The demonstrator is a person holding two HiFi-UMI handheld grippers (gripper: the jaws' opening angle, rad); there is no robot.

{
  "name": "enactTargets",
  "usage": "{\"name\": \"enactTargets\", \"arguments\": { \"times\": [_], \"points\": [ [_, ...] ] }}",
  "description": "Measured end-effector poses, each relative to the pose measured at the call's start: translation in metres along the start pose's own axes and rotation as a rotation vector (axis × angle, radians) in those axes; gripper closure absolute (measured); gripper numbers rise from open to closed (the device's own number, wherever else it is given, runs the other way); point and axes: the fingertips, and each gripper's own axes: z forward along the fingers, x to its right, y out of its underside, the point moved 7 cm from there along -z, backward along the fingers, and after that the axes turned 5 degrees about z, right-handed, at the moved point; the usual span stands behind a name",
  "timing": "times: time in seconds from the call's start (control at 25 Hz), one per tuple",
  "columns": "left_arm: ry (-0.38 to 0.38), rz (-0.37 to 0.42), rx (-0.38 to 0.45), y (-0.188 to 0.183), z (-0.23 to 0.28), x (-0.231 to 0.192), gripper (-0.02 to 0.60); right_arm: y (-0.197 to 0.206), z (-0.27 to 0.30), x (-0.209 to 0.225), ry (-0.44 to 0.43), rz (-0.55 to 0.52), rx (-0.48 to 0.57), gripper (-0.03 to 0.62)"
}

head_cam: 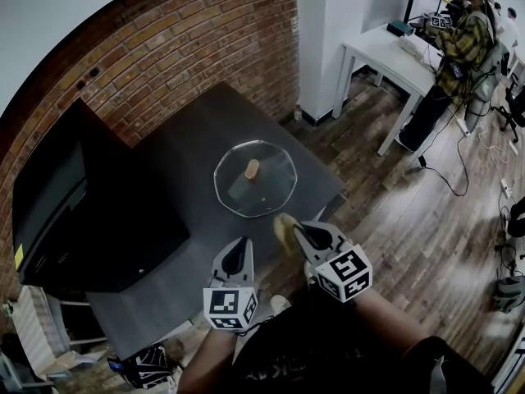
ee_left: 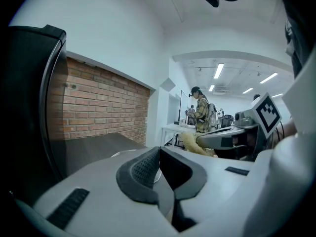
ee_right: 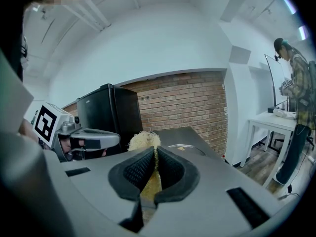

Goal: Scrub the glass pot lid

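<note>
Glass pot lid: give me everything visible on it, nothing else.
The glass pot lid is a clear, roundish disc with a thin brighter rim and a small tan knob at its centre, knob up. It lies flat on the dark table, near the table's right-hand corner. Whether it is clean cannot be told. Nothing touches it: the right claw, shut on a yellowish scrubber, and the left claw are short of its near edge.

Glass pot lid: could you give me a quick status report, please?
Left gripper shut, empty. Right gripper shut on yellow scrubber, near the glass pot lid. Lid flat on dark table, knob up. Nothing in the way.
</note>
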Motion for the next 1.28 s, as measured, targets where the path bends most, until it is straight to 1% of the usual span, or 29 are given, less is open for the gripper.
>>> {"name": "enactTargets", "arguments": {
  "times": [0.56, 1.28],
  "points": [
    [0.005, 0.001, 0.003, 0.000, 0.000, -0.005, 0.549, 0.000, 0.005, -0.002, 0.002, -0.005, -0.008, 0.569],
    [0.010, -0.013, -0.016, 0.009, 0.001, -0.015, 0.549, 0.005, 0.016, -0.004, 0.010, 0.013, -0.015, 0.569]
  ]
}}
